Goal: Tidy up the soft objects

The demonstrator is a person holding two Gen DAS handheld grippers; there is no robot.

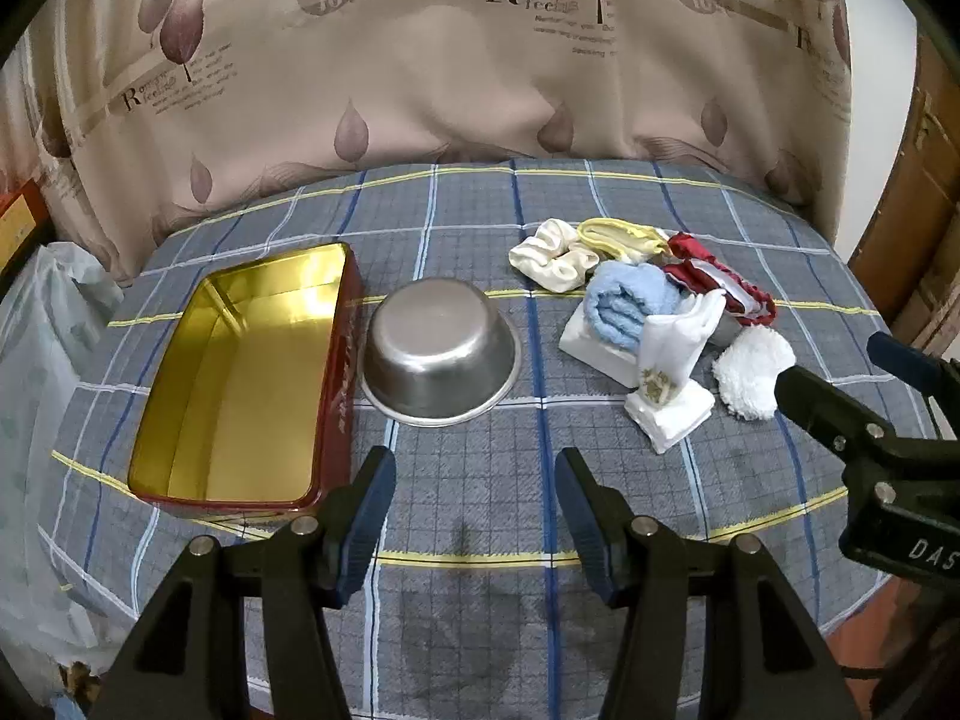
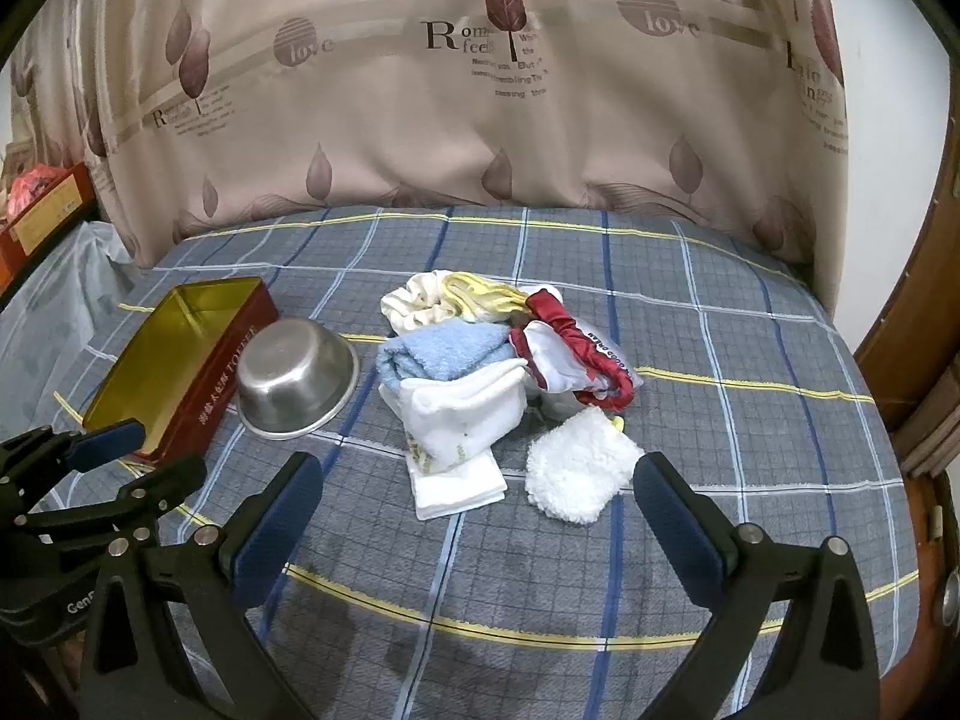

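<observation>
I am working over a table under a grey-blue plaid cloth (image 1: 480,252), with a beige curtain (image 1: 420,90) printed with leaves and lettering hanging close behind it, a wooden door frame (image 2: 912,372) at 3 o'clock in the right wrist view and a pale plastic bag (image 1: 42,348) off the table's edge at 9 o'clock in the left wrist view.

I count one red tin with a gold inside (image 1: 240,384), open and with nothing in it, and one steel bowl (image 1: 441,351) turned upside down just beside it. The soft things form one loose heap (image 2: 480,384) at about 2 o'clock from the bowl: one cream scrunchie (image 1: 552,255), one yellow-trimmed piece (image 1: 624,239), one rolled blue towel (image 1: 630,306), one red-and-white fabric piece (image 1: 726,288), one white sock (image 1: 666,354) on a folded white cloth (image 1: 675,414), and one fluffy white pad (image 1: 753,378) lying at the heap's near edge.

My left gripper (image 1: 474,516) points down at bare cloth in front of the bowl, fingers spread, nothing between them. My right gripper (image 2: 474,531) tilts down toward the heap, spread at its widest, the fluffy pad just beyond its right finger, nothing gripped.
</observation>
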